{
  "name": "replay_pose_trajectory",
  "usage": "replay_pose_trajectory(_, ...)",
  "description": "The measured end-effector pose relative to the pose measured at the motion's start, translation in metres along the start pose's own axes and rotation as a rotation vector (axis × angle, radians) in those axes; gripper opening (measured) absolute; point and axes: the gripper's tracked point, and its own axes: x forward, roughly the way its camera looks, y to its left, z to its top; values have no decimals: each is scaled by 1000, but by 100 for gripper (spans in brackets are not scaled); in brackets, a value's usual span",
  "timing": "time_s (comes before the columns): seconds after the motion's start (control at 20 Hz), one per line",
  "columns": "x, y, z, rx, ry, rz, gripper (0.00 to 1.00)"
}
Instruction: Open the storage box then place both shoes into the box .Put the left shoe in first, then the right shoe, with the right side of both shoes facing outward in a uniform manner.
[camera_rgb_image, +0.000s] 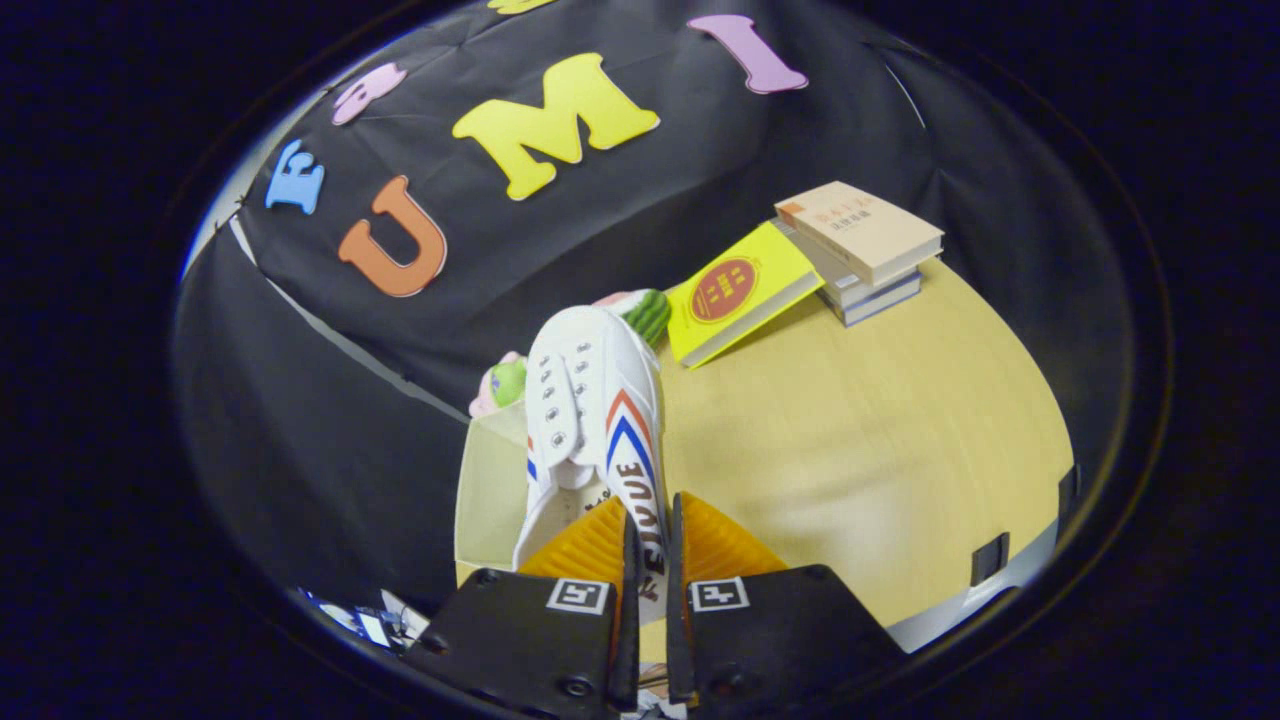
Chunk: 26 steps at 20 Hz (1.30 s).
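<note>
Closest to cam: gripper (648, 545), both fingers (628, 560) pinched tight on the heel-side wall of a shoe (598, 400); only a thin strip of the shoe's canvas shows between them, so it's clamped, no slack; ribbed, fan-shaped pads splay out either side of the pinch, w/ square printed markers on the flat housings below. Shoe is white canvas, low-cut sneaker shape; metal eyelets in two rows, no laces visible; red & blue chevron stripes on the side facing right, dark lettering running down toward the fingers; toe points away from cam, rounded rubbery cap; heel end cut off behind the fingers. Shoe hangs over the near-left corner of the table (860, 450); can't tell if the sole touches anything. Table top is pale wood-grain laminate, smooth, rounded look from the lens; small dark clips on its right edge. Beyond the toe: soft plush toy (648, 312), green ribbed part plus pink bits, mostly hidden behind the shoe; another green-pink piece (503, 385) peeks out left of the shoe. Further back right: yellow book (738, 292) w/ round red emblem, leaning tilted against a stack of books (862, 250); top one tan, lying askew. Clutter under the left finger housing is too dark & small to make out.
</note>
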Motion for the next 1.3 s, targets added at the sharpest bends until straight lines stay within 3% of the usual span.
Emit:
replay_pose_trajectory(0.65,31,150,-40,85,-53,91,16)
replay_pose_trajectory(0.85,58,164,-57,75,-52,85,16)
replay_pose_trajectory(1.3,124,139,-87,103,-66,-40,17)
